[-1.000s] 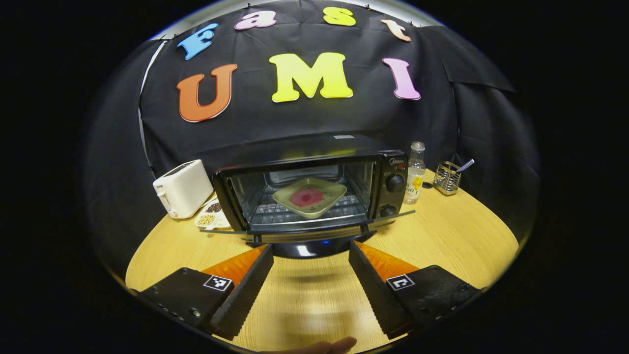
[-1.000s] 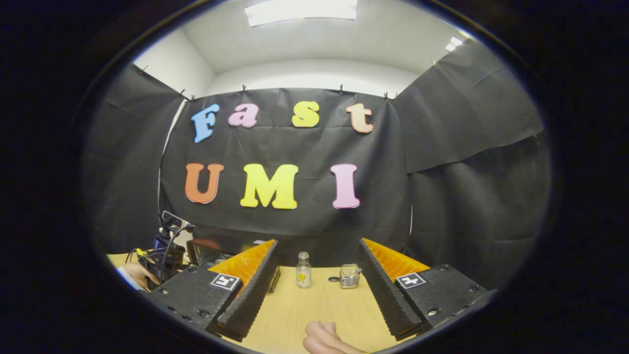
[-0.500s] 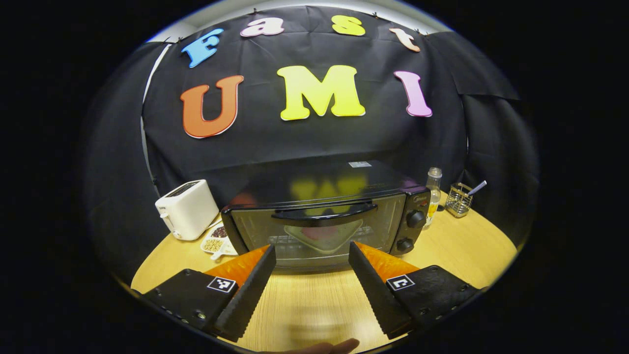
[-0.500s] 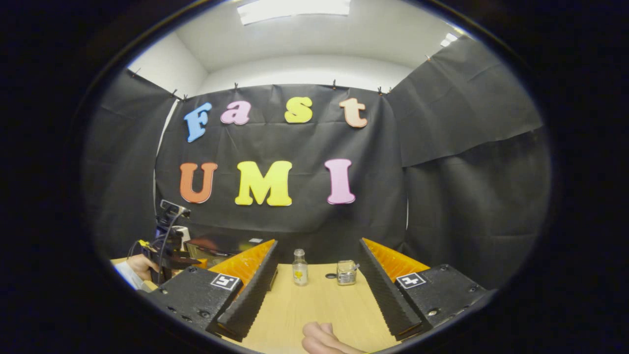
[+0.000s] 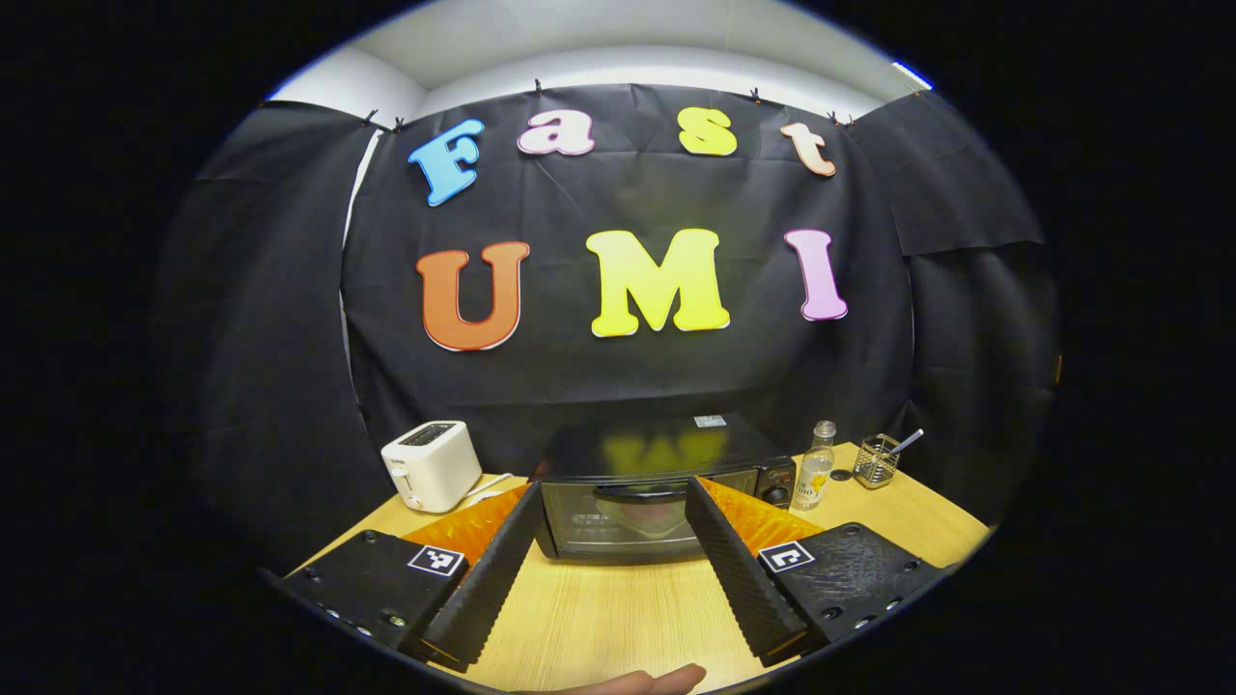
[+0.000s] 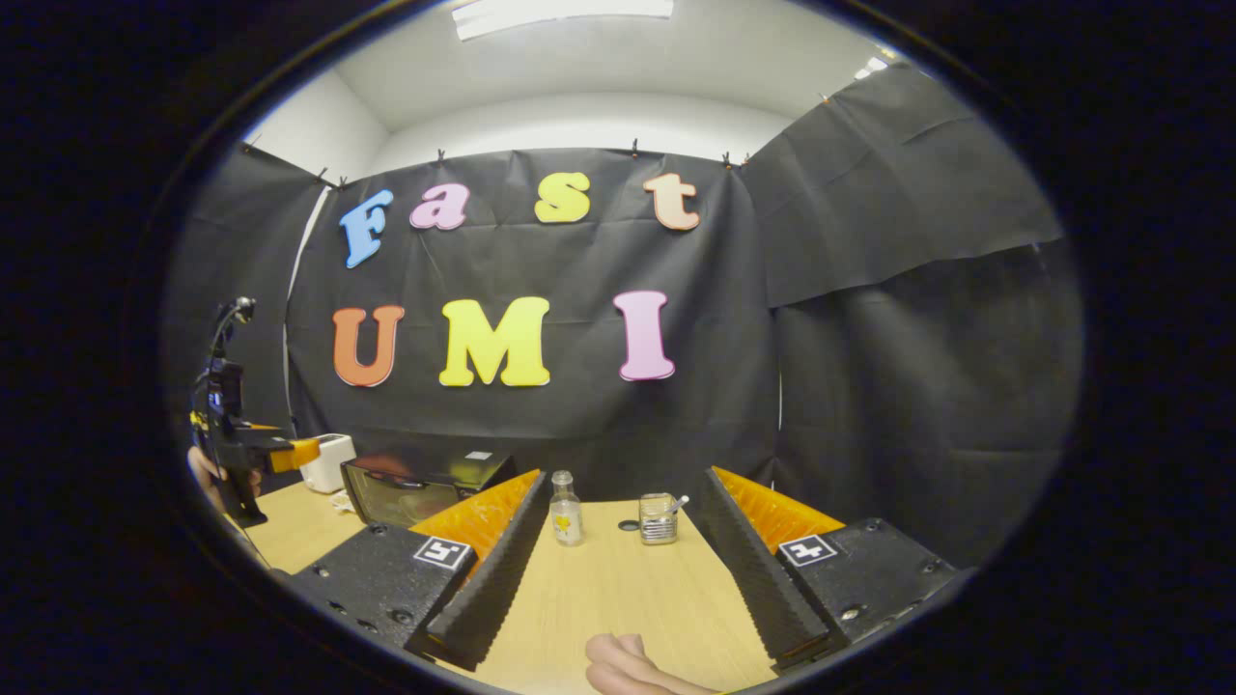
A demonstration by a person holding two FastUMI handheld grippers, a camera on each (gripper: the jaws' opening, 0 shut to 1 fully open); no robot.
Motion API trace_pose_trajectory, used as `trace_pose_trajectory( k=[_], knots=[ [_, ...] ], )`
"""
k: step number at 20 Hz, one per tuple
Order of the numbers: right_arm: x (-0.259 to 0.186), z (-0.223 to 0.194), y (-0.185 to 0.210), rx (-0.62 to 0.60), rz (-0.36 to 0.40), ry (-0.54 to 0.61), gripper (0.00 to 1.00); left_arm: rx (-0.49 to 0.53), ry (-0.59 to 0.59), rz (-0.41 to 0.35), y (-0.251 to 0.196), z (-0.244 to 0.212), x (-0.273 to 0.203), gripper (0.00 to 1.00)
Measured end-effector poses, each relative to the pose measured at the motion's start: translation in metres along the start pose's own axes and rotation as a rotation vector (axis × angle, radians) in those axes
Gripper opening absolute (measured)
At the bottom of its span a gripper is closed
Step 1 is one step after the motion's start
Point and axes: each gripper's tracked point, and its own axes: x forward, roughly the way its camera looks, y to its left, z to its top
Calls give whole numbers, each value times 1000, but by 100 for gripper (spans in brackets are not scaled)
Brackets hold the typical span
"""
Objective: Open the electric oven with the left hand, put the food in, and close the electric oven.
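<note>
The black electric oven (image 5: 666,454) stands on the round wooden table (image 5: 618,608) with its glass door closed. Through the glass a plate with red food (image 5: 649,518) shows dimly inside. My left gripper (image 5: 610,486) is open with nothing between its fingers, held well back from the oven's front. In the right gripper view the oven (image 6: 415,480) is at the left, and the left gripper (image 6: 275,454) hangs in the air to its left, held by a hand. My right gripper (image 6: 623,476) is open and empty over the table's right part.
A white toaster (image 5: 430,466) stands left of the oven. Right of it are a small glass bottle (image 5: 816,476) and a wire holder (image 5: 876,461) with a utensil. The bottle (image 6: 565,509) and holder (image 6: 659,518) lie ahead of my right gripper. A thumb (image 6: 628,661) shows at the bottom.
The oven door went from lying open to shut. My left gripper then drew back and rose away from the oven. The right gripper shifted slightly.
</note>
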Motion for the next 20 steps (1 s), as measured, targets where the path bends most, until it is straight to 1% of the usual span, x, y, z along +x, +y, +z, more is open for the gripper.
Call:
trace_pose_trajectory(
  k=[3,5,6,8,11,13,16,20],
  knots=[
    [-13,12,-7,-8,-7,-33,96,2,-57,33,6,29,-43,95],
    [-20,17,-10,-10,-14,-52,96,-15,-115,27,-3,43,-73,95],
    [-25,21,-11,1,-16,-67,96,-25,-154,12,-11,50,-87,95],
    [-33,30,-9,17,-9,-105,96,-43,-172,-39,-34,48,-113,95],
    [-54,39,-12,23,0,-147,96,-55,-187,-33,-45,39,-144,95],
    [-65,39,-10,12,9,-160,96,-56,-200,-28,-53,33,-158,95],
    [-67,34,-8,-4,18,-154,96,-53,-195,-73,-70,23,-169,95],
    [-69,31,-10,3,21,-141,96,-35,-188,-25,-57,23,-170,95]
  ],
)
